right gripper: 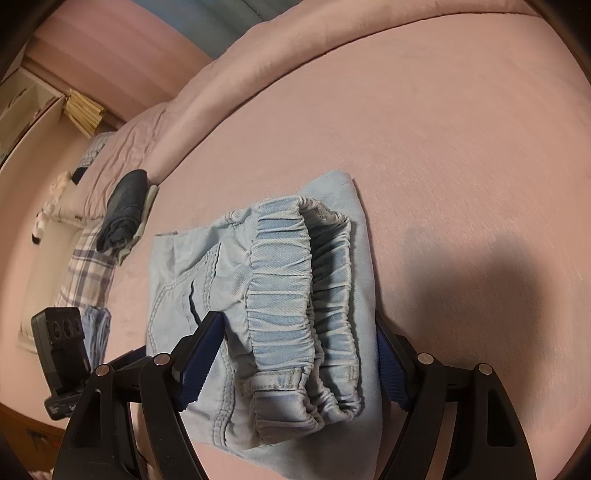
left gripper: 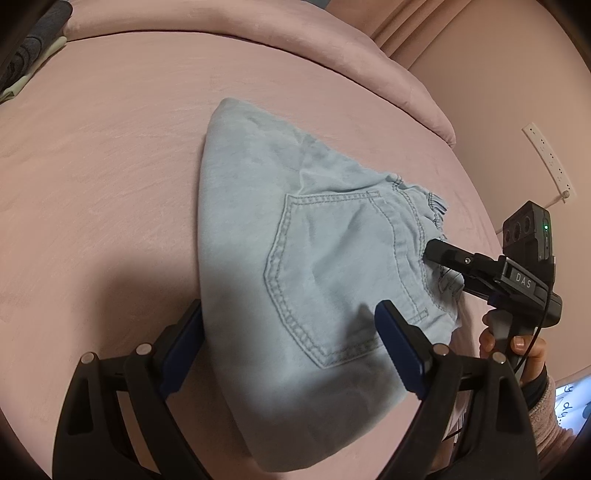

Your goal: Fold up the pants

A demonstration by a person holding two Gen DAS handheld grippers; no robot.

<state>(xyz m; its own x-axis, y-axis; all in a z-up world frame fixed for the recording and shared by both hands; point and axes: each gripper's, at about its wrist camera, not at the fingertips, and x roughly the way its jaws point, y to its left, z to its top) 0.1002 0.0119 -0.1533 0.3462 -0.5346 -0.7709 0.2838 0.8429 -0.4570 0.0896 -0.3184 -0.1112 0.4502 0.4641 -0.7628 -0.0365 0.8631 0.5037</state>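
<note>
Light blue denim pants (left gripper: 295, 236) lie folded in a compact stack on the pink bed (left gripper: 110, 166). In the left wrist view my left gripper (left gripper: 291, 310) stands open. One of its fingers is at the stack's folded left edge and the other is over the back pocket. My right gripper (left gripper: 447, 258), held by a hand (left gripper: 517, 343), rests a finger at the waistband. In the right wrist view the right gripper (right gripper: 299, 321) is open and straddles the gathered elastic waistband of the pants (right gripper: 280, 280). Its left finger lies on the denim and its right finger sits beside the stack's edge.
A dark folded garment (right gripper: 123, 210) sits at the far left of the bed, by a plaid cloth (right gripper: 88, 269). A rolled pink blanket (left gripper: 258, 33) lines the back. A power strip (left gripper: 550, 162) hangs on the wall. The left gripper's body (right gripper: 62, 350) is at the lower left.
</note>
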